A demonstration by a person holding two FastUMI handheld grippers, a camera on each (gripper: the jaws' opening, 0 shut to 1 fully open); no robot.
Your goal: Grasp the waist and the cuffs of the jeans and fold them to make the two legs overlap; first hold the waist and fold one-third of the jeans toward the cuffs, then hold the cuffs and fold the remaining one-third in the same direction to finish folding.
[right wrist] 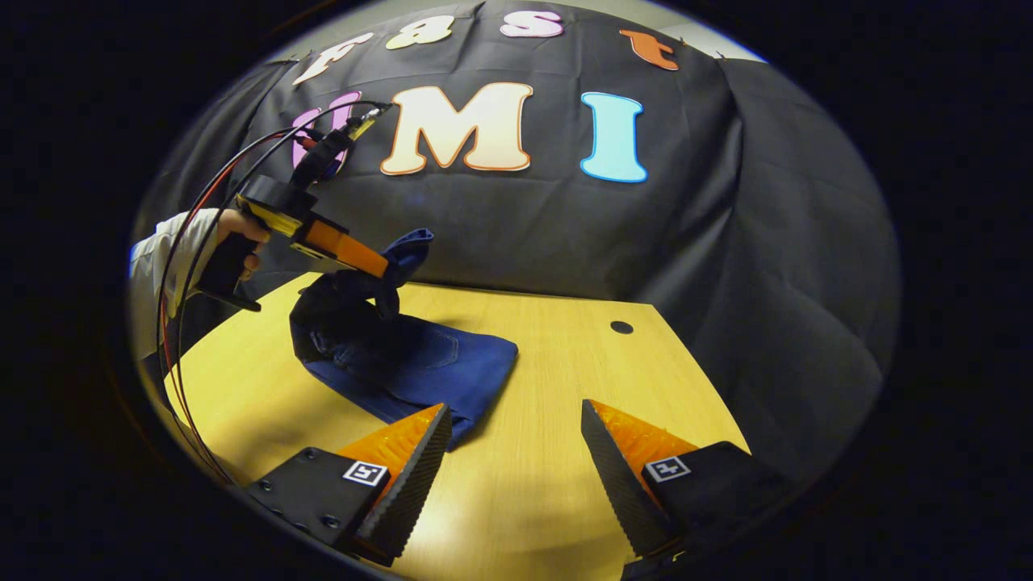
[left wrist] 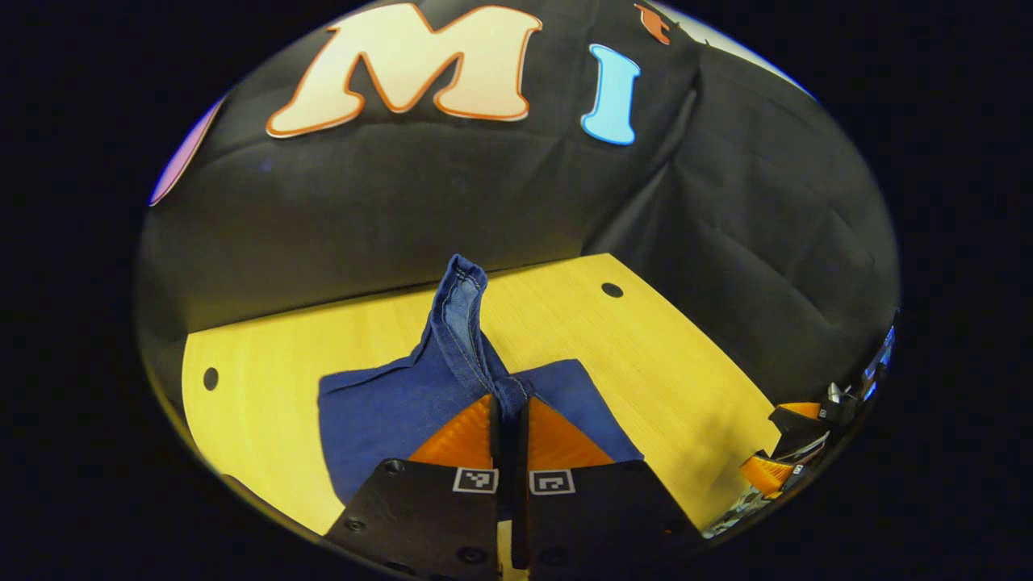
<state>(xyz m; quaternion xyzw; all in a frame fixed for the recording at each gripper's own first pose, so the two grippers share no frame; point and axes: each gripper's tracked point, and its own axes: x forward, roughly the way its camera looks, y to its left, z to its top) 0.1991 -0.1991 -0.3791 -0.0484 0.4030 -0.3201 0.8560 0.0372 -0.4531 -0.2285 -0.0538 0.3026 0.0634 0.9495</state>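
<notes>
Wooden table (right wrist: pixel 565 452), black cloth wall behind. Jeans (right wrist: pixel 420 363) folded at left-centre, one hem lifted clear. Left gripper (left wrist: pixel 510 403) clenched on that hem; right gripper (right wrist: pixel 516 440) released, spread wide, empty, near edge.

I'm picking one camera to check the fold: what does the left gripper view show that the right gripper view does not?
Left gripper view: the left hand-held gripper close up, both fingers pinching a raised edge of the jeans.

Right gripper view: the hand holding that hand-held gripper, its cables, and the right hand-held gripper open over the table.

Both: jeans, wooden table.
</notes>
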